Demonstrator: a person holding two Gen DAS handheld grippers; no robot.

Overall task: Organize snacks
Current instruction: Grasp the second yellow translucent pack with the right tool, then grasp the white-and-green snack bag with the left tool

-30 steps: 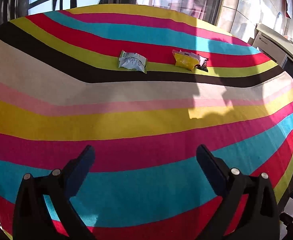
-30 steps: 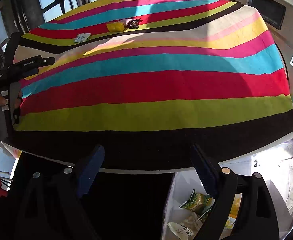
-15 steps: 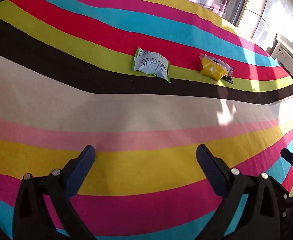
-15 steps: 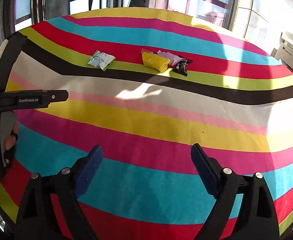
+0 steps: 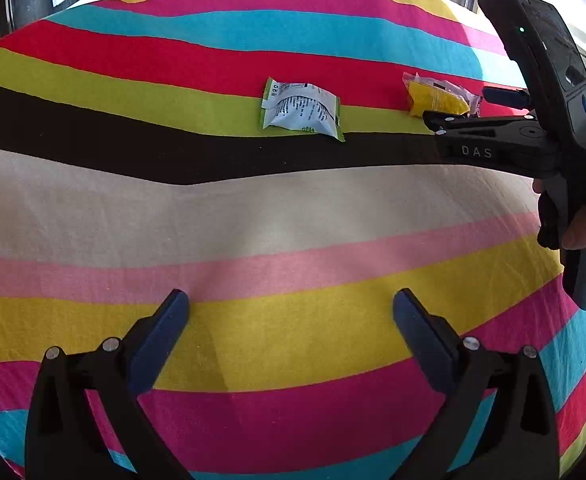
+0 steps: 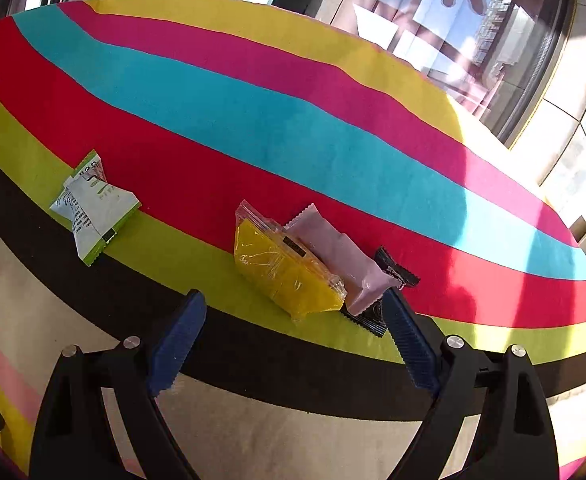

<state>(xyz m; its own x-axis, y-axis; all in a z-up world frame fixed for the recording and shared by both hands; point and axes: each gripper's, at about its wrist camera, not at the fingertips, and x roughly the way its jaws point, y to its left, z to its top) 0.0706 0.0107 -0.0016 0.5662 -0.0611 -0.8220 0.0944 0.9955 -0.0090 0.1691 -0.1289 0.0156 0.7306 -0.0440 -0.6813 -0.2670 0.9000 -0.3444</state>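
Just ahead of your right gripper, between its spread fingertips and slightly beyond them, sits a small cluster of snacks on the striped cloth: a yellow packet, a pink packet leaning against its far side, and a dark packet partly under the pink one, touching your right-hand fingertip. Both fingers stand wide apart and hold nothing. Off beyond your left-hand fingertip, well apart from the cluster, lies a green-and-white packet.

Your left gripper is also wide open and empty, low over the yellow and pink stripes, with the green-and-white packet far ahead of its fingers and roughly centred between them. From that view your right gripper reaches in from the right, its fingers alongside the yellow packet.

Judging by this, the sorting is barely under way: all four packets are loose on the cloth and none is gripped. No bin or box shows, so where they belong cannot be told. The grasp on the cluster looks like the step in hand.
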